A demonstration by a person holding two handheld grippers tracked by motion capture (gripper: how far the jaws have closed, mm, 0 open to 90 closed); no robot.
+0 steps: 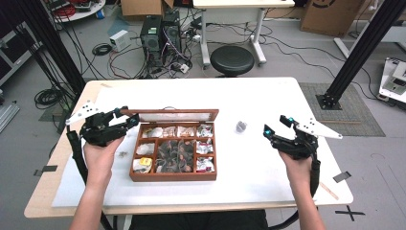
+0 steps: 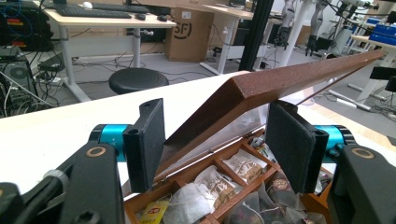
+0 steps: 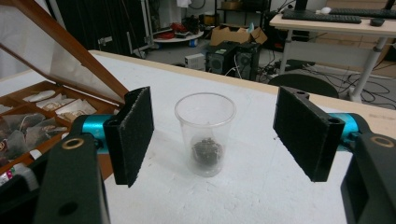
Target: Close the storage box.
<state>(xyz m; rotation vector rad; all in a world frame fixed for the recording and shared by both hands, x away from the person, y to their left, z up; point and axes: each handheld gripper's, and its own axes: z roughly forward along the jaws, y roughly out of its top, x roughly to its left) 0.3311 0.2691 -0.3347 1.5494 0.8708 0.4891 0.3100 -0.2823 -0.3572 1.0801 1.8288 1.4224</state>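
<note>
Black padded jaws of the left gripper [image 2: 215,144] rise closest to the lens in the left gripper view, spread apart with the corner of the wooden lid [image 2: 261,88] between them; whether a pad touches the lid's edge cannot be told. That lid belongs to a wooden tea box [image 1: 174,176] and stands raised at a slant, hinged along the far side of the box. Below it, the compartments hold paper-wrapped tea bags [image 2: 210,184] and darker mesh sachets [image 2: 275,186].

From the high view, the left gripper [image 1: 128,119] sits at the box's far left corner, the person's left hand [image 1: 100,155] behind it. The box lies on the white tabletop [image 1: 268,96], left of centre, its lid [image 1: 174,114] tilted up at the back. Its middle compartment is filled with dark sachets, and lighter packets line the edges.

Over on the right side, the right gripper [image 1: 276,125] is held above the tabletop, well apart from the box, with the jaws released and holding nothing. In the right gripper view, a clear plastic cup [image 3: 205,133] stands upright on the tabletop ahead of the right gripper [image 3: 212,137], framed between the open jaws but beyond them. A small dark clump [image 3: 206,151] lies in the cup's bottom. The cup [image 1: 241,126] stands between the box and the right gripper.
</note>
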